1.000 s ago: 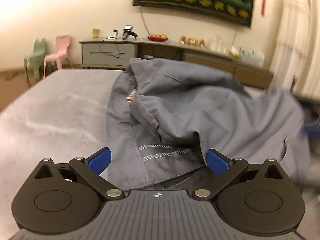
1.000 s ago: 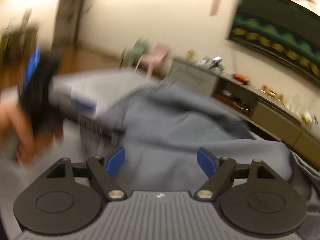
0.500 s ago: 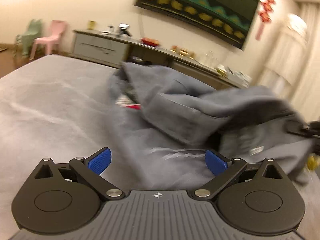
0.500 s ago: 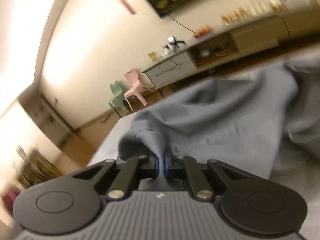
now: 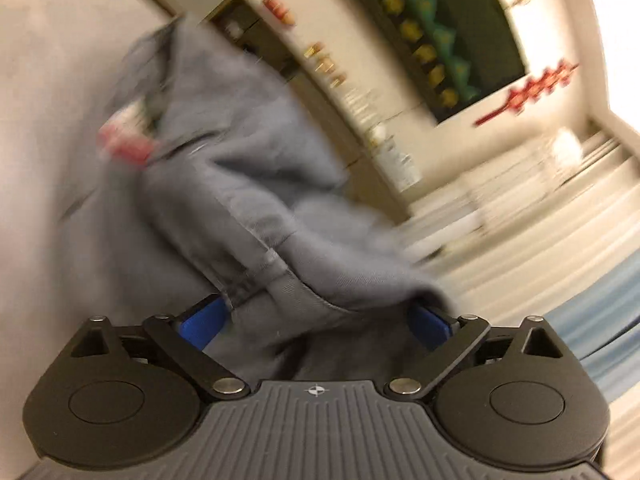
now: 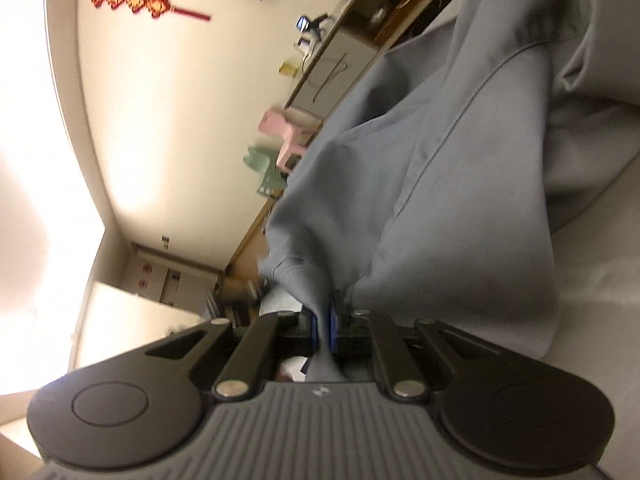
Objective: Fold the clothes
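We see a room with cream walls, a long low wooden cabinet (image 6: 340, 68) and a dark wall picture with yellow shapes (image 5: 436, 32). A red knot decoration (image 6: 132, 0) hangs on the wall, and a small pink plastic chair (image 6: 286, 136) stands by the cabinet. On the pale grey bed (image 5: 48, 80) lies a big rumpled grey-blue cloth garment (image 5: 224, 184). Our right claw (image 6: 325, 330) is pinched tight on a fold of it. Our left claw (image 5: 316, 324) is spread wide, with a bunched seam lying between its blue pads (image 5: 200, 326). That view is blurry.
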The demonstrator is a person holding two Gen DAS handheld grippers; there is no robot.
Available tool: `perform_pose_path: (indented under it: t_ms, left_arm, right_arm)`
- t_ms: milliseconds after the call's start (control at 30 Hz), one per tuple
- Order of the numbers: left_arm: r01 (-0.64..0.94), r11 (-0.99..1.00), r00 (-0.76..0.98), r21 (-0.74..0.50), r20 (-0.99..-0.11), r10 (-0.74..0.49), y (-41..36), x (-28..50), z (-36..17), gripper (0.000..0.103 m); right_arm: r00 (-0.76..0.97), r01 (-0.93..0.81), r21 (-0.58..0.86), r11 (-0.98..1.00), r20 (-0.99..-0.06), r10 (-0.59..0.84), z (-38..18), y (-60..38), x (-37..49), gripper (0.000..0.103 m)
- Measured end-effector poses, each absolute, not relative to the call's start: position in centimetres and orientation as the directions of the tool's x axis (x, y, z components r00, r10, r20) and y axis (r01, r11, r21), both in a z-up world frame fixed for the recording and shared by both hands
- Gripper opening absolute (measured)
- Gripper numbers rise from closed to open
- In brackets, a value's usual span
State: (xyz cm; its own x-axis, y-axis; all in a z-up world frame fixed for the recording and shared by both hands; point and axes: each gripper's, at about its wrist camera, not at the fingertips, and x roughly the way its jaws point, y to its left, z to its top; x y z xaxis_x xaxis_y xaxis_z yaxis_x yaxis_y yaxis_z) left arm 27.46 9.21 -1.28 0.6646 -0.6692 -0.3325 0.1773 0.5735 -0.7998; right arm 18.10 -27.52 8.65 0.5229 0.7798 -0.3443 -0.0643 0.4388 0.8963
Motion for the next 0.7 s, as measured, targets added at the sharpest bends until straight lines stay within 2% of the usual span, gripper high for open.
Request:
perform_pose_path:
  t_ms: [100, 167, 200, 267, 300, 333, 400, 433, 467, 500, 533, 567, 600, 700]
  left_arm:
    - [0.296, 0.451, 0.705, -0.842, -0.127, -0.698, 9.6, 28.0, 3.4, 0.097]
    - [0.405, 0.398, 0.712, -0.823, 0.011, -0.703, 9.9, 27.4, 6.4, 0.098]
    - [0.439, 0.415, 0.714, -0.797, 0.03, -0.699, 9.8, 27.0, 7.3, 0.099]
    - [0.435, 0.52, 0.729, -0.735, -0.053, -0.683, 9.1, 26.3, 7.4, 0.1]
    - [0.398, 0.57, 0.731, -0.719, -0.128, -0.671, 8.9, 26.0, 6.2, 0.1]
    - [0.362, 0.619, 0.729, -0.698, -0.202, -0.654, 8.7, 25.7, 5.0, 0.1]
    - [0.304, 0.663, 0.728, -0.685, -0.283, -0.625, 9.5, 24.2, 2.4, 0.1]
    - [0.276, 0.668, 0.726, -0.691, -0.305, -0.616, 10.0, 23.3, 1.0, 0.1]
    - [0.247, 0.663, 0.724, -0.706, -0.321, -0.611, 10.8, 22.6, -0.3, 0.1]
    - [0.224, 0.663, 0.718, -0.715, -0.338, -0.608, 11.3, 22.3, -1.2, 0.1]
    - [0.212, 0.672, 0.711, -0.709, -0.36, -0.604, 11.3, 22.5, -1.9, 0.1]
    - [0.218, 0.69, 0.704, -0.69, -0.378, -0.601, 11.0, 23.0, -2.1, 0.1]
    - [0.239, 0.708, 0.698, -0.665, -0.389, -0.601, 10.7, 23.6, -2.2, 0.1]
    - [0.22, 0.743, 0.733, -0.632, -0.396, -0.553, 10.3, 25.5, -2.2, 0.1]
  right_arm:
    - [0.501, -0.09, 0.869, 0.487, -0.383, 0.776, 9.3, -27.6, 17.9, 0.006]
    - [0.517, -0.112, 0.787, 0.607, -0.476, 0.712, 9.6, -26.9, 18.3, 0.008]
    - [0.526, -0.119, 0.739, 0.663, -0.519, 0.674, 9.7, -26.6, 18.4, 0.009]
    - [0.549, -0.111, 0.632, 0.767, -0.605, 0.577, 9.3, -26.3, 18.2, 0.017]
    - [0.562, -0.112, 0.572, 0.812, -0.637, 0.527, 9.4, -25.9, 18.0, 0.02]
    - [0.575, -0.125, 0.527, 0.84, -0.652, 0.495, 9.6, -25.6, 17.6, 0.022]
    - [0.598, -0.154, 0.449, 0.88, -0.667, 0.445, 9.9, -24.8, 16.9, 0.032]
    - [0.613, -0.172, 0.419, 0.892, -0.663, 0.43, 10.4, -24.3, 16.6, 0.043]
    - [0.625, -0.196, 0.392, 0.899, -0.657, 0.422, 10.6, -23.9, 16.4, 0.05]
    - [0.637, -0.22, 0.363, 0.905, -0.65, 0.415, 10.9, -23.5, 16.3, 0.049]
    - [0.646, -0.243, 0.337, 0.91, -0.643, 0.411, 11.1, -23.1, 16.2, 0.041]
    - [0.64, -0.262, 0.338, 0.904, -0.64, 0.425, 11.1, -22.7, 16.1, 0.014]
    - [0.623, -0.264, 0.386, 0.884, -0.631, 0.462, 11.0, -22.8, 16.5, 0.01]
    - [0.569, -0.247, 0.557, 0.793, -0.579, 0.584, 10.6, -23.6, 18.1, 0.009]
